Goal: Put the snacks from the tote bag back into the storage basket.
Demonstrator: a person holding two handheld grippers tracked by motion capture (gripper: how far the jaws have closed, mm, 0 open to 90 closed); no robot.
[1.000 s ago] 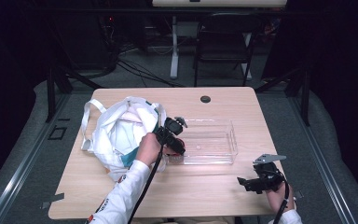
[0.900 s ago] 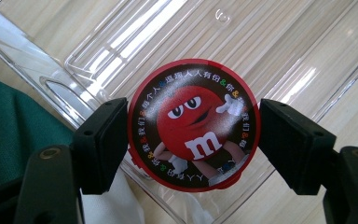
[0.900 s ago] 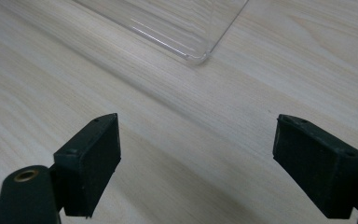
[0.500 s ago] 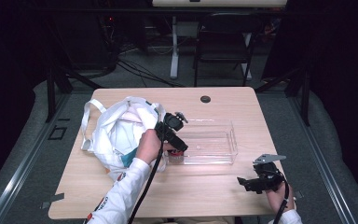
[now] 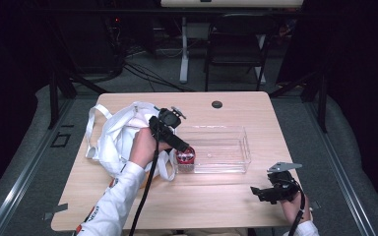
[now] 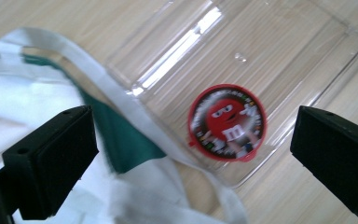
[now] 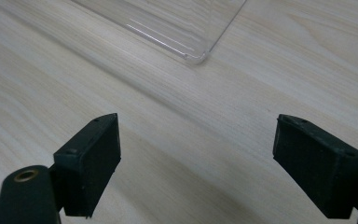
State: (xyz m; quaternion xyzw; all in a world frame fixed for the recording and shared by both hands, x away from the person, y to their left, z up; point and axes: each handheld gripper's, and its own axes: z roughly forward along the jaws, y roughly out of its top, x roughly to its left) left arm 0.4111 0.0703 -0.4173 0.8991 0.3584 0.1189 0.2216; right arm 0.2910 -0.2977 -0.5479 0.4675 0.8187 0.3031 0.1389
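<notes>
Tin point(image 6: 227, 122) lies in tray point(image 5: 236, 147) corner, left claw point(image 6: 191, 154) spread above.

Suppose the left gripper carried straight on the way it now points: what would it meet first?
Most likely the red round candy tin lying in the clear plastic tray. The left gripper is open and aims down at it, with the white bag's strap just beside that line; depth is unclear.

A lab or studio: black curtains all round, cables point(image 5: 142, 73) on grey floor at 11 o'clock, lone wooden table point(image 5: 216, 206).
</notes>
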